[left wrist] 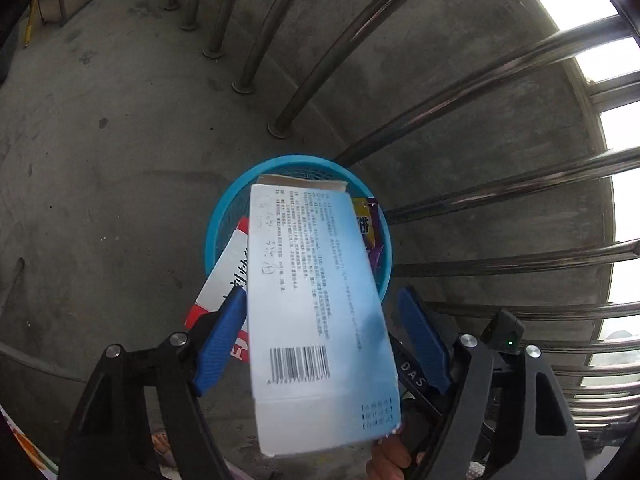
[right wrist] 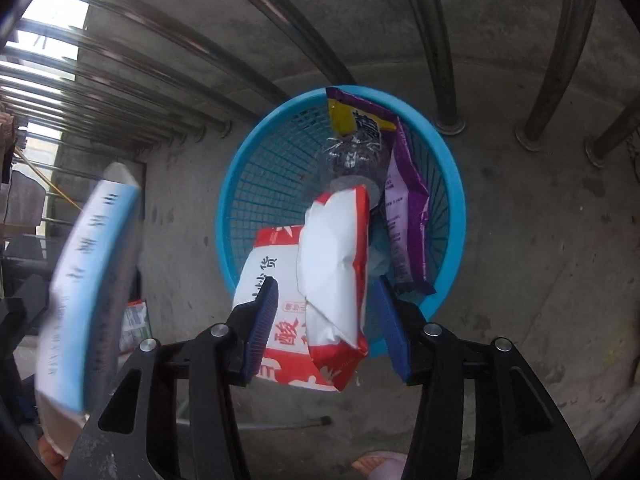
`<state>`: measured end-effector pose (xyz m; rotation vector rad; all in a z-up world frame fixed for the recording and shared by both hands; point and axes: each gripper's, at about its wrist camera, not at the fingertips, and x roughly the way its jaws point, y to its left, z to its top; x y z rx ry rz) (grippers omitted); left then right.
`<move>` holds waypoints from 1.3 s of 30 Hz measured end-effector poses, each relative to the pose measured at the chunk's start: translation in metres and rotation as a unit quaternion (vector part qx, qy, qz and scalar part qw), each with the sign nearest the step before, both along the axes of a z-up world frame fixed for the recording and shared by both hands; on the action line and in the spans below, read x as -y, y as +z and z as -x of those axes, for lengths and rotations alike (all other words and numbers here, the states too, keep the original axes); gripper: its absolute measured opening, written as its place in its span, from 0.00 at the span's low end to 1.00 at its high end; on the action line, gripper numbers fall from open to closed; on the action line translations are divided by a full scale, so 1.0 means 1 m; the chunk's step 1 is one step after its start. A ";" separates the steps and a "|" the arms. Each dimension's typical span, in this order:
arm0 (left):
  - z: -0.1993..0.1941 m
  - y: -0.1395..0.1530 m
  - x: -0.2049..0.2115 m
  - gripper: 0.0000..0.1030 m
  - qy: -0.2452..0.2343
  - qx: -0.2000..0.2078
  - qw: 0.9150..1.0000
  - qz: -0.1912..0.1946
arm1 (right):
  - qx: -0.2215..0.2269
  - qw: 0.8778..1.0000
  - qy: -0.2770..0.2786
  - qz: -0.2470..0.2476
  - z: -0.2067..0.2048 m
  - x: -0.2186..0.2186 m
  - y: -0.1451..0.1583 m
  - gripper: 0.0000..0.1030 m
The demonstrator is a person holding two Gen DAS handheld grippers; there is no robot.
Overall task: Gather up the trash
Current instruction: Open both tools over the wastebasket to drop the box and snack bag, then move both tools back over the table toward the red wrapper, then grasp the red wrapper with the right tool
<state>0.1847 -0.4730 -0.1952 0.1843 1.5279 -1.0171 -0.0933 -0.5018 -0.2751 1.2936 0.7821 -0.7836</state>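
With a purple wrapper (right wrist: 404,200) already in the blue basket (right wrist: 452,184), our right gripper (right wrist: 326,326) gapes around the red-and-white packet (right wrist: 334,264) above it, while our left gripper's (left wrist: 324,336) wide jaws bracket the pale box (left wrist: 316,304).

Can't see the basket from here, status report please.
Left tool open around blue-white box. Right tool open around red-white packet. Blue basket below; nothing blocking.

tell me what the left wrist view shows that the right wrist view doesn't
Only the left wrist view: the barcode and printed back of the pale blue box, which lies between the left gripper's open jaws.
Only the right wrist view: the white and red packet between the right gripper's open jaws, and a clear bottle.
Both: the blue basket, the purple wrapper, the railing bars.
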 end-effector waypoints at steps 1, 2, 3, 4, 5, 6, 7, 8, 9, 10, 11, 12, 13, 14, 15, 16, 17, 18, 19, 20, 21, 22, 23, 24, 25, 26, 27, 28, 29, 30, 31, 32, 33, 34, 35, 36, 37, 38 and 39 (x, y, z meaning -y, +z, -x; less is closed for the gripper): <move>0.000 -0.004 0.001 0.73 0.006 -0.004 1.000 -0.002 | 0.005 1.000 -0.006 0.009 0.010 0.000 0.005 0.50; 0.002 -0.005 0.001 0.73 0.006 -0.009 1.000 0.000 | 0.006 1.000 -0.010 0.020 0.018 0.001 0.010 0.51; 0.003 -0.004 0.001 0.73 0.004 -0.011 1.000 0.005 | 0.007 0.999 -0.014 0.030 0.027 -0.001 0.013 0.52; 0.004 -0.001 0.001 0.73 0.002 -0.009 1.000 0.009 | 0.008 0.999 -0.019 0.037 0.035 0.000 0.016 0.52; 0.004 0.003 0.000 0.74 -0.001 -0.005 1.000 0.013 | 0.008 0.999 -0.023 0.042 0.041 -0.002 0.021 0.52; 0.004 0.009 -0.001 0.74 -0.002 -0.002 1.000 0.017 | 0.007 0.999 -0.026 0.046 0.047 -0.003 0.023 0.52; 0.004 0.016 -0.004 0.73 -0.001 0.002 1.000 0.022 | 0.006 0.998 -0.028 0.051 0.053 -0.003 0.026 0.52; 0.005 0.024 -0.007 0.73 0.002 0.005 1.000 0.028 | 0.004 0.998 -0.028 0.058 0.058 -0.004 0.030 0.52; 0.004 0.033 -0.009 0.73 0.003 0.010 0.999 0.033 | 0.003 0.998 -0.027 0.065 0.061 -0.009 0.034 0.52; 0.004 0.043 -0.012 0.73 0.003 0.017 0.999 0.039 | 0.001 0.997 -0.026 0.071 0.061 -0.011 0.039 0.52; 0.004 0.054 -0.016 0.73 0.002 0.027 0.999 0.045 | 0.000 0.997 -0.024 0.078 0.057 -0.011 0.046 0.52; 0.005 0.068 -0.021 0.74 0.001 0.038 0.998 0.052 | 0.001 0.996 -0.021 0.085 0.056 -0.015 0.055 0.52; 0.005 0.082 -0.027 0.74 -0.001 0.049 0.997 0.058 | 0.002 0.995 -0.016 0.094 0.057 -0.017 0.063 0.52; 0.005 0.097 -0.036 0.74 -0.002 0.060 0.996 0.063 | 0.005 0.994 -0.010 0.105 0.057 -0.019 0.070 0.52; 0.005 0.116 -0.047 0.73 0.000 0.072 0.995 0.071 | 0.010 0.993 -0.003 0.117 0.046 -0.025 0.081 0.52; 0.005 0.133 -0.061 0.74 0.002 0.080 0.993 0.083 | 0.017 0.992 0.007 0.128 0.041 -0.025 0.090 0.52; 0.004 0.151 -0.076 0.74 0.003 0.090 0.992 0.092 | 0.023 0.990 0.019 0.140 0.035 -0.027 0.100 0.52; 0.003 0.169 -0.094 0.74 0.003 0.103 0.990 0.097 | 0.029 0.987 0.032 0.152 0.031 -0.032 0.111 0.52; 0.002 0.188 -0.115 0.74 0.005 0.116 0.988 0.105 | 0.036 0.985 0.048 0.164 0.026 -0.038 0.122 0.52; 0.000 0.205 -0.140 0.74 0.010 0.132 0.985 0.111 | 0.048 0.981 0.067 0.177 0.020 -0.045 0.133 0.52; -0.002 0.222 -0.166 0.74 0.019 0.150 0.982 0.116 | 0.058 0.977 0.086 0.184 0.011 -0.051 0.143 0.52; -0.004 0.237 -0.195 0.74 0.029 0.166 0.978 0.124 | 0.068 0.973 0.109 0.190 0.001 -0.059 0.151 0.52; -0.006 0.250 -0.226 0.74 0.041 0.183 0.973 0.133 | 0.078 0.969 0.134 0.193 -0.007 -0.068 0.160 0.52; -0.008 0.261 -0.259 0.74 0.059 0.200 0.968 0.137 | 0.089 0.964 0.157 0.194 -0.015 -0.077 0.167 0.52; -0.008 0.269 -0.289 0.74 0.082 0.219 0.963 0.138 | 0.102 0.959 0.181 0.192 -0.024 -0.087 0.172 0.52; -0.006 0.277 -0.320 0.74 0.105 0.238 0.956 0.137 | 0.114 0.953 0.209 0.187 -0.036 -0.098 0.176 0.52; -0.004 0.281 -0.351 0.74 0.129 0.256 0.948 0.135 | 0.123 0.948 0.233 0.179 -0.045 -0.109 0.180 0.52; 0.000 0.283 -0.382 0.74 0.155 0.272 0.941 0.129 | 0.131 0.941 0.259 0.171 -0.054 -0.122 0.185 0.52; 0.004 0.282 -0.410 0.74 0.180 0.283 0.934 0.122 | 0.140 0.933 0.287 0.164 -0.064 -0.137 0.189 0.53; 0.010 0.279 -0.438 0.74 0.205 0.288 0.928 0.116 | 0.147 0.925 0.312 0.158 -0.073 -0.150 0.193 0.53; 0.016 0.274 -0.462 0.74 0.225 0.288 0.924 0.111 | 0.154 0.916 0.340 0.150 -0.081 -0.166 0.196 0.53; 0.023 0.269 -0.486 0.74 0.246 0.286 0.920 0.107 | 0.160 0.905 0.367 0.142 -0.088 -0.182 0.198 0.53; 0.030 0.263 -0.507 0.74 0.264 0.285 0.916 0.104 | 0.166 0.895 0.391 0.134 -0.095 -0.198 0.199 0.53; 0.036 0.256 -0.529 0.74 0.284 0.283 0.911 0.100 | 0.172 0.884 0.416 0.124 -0.102 -0.215 0.201 0.53; 0.045 0.247 -0.547 0.74 0.304 0.280 0.905 0.098 | 0.175 0.874 0.440 0.111 -0.108 -0.230 0.201 0.53; 0.053 0.238 -0.563 0.74 0.320 0.277 0.901 0.097 | 0.176 0.864 0.460 0.099 -0.114 -0.245 0.201 0.53; 0.060 0.230 -0.580 0.74 0.334 0.273 0.897 0.096 | 0.179 0.853 0.482 0.086 -0.119 -0.260 0.201 0.53; 0.068 0.221 -0.592 0.74 0.346 0.267 0.894 0.097 | 0.181 0.843 0.502 0.073 -0.122 -0.276 0.201 0.53; 0.075 0.213 -0.602 0.72 0.358 0.261 0.891 0.098 | 0.181 0.834 0.518 0.060 -0.126 -0.289 0.200 0.53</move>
